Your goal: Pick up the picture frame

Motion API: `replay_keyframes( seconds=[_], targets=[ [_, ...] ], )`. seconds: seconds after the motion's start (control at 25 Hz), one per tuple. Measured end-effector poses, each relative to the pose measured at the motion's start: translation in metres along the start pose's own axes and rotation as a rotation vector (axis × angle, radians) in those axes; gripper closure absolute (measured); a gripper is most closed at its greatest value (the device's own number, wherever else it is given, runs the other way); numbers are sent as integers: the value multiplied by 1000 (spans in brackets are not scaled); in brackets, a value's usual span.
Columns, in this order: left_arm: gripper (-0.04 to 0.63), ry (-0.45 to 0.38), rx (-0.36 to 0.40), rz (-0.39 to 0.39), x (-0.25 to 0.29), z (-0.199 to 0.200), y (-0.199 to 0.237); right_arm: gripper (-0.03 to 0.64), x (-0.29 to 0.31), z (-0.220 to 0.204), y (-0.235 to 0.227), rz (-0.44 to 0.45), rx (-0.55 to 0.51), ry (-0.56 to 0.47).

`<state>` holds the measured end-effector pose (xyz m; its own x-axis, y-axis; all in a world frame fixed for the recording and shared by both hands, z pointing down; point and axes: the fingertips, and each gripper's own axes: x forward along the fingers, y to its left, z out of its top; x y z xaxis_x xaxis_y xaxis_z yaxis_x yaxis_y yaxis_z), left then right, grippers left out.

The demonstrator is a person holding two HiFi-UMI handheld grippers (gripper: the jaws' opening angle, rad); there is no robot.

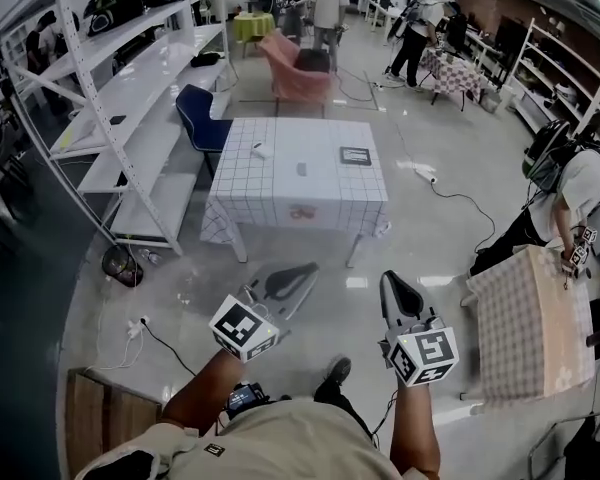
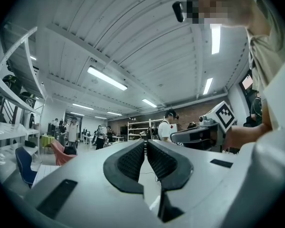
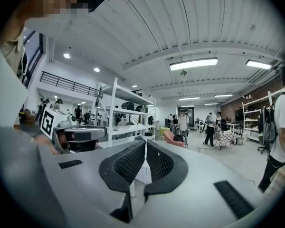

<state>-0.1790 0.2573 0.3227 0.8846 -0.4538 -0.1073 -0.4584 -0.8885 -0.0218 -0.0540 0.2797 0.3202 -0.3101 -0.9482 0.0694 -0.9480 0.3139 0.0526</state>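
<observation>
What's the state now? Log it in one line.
left gripper: shut, empty | right gripper: shut, empty | picture frame: flat on checked table, untouched | both grippers: short of checked table

Bright, even light from ceiling tube lamps [image 2: 107, 78]. White glare patches on the glossy floor [image 1: 357, 281] just beside the table [image 1: 280, 168]. Fisheye bending, dark corners.
</observation>
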Motion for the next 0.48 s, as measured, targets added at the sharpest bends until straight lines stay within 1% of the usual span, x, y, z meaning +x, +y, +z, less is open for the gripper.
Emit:
replay_keyframes(
  seconds=[0.2,0.48],
  targets=[
    [568,14,0,24,16,-9,23,589,27,-4,-17,20,5,-4],
    [568,41,7,47,61,-19,54,589,69,-10,-62,41,27,-4]
  ],
)
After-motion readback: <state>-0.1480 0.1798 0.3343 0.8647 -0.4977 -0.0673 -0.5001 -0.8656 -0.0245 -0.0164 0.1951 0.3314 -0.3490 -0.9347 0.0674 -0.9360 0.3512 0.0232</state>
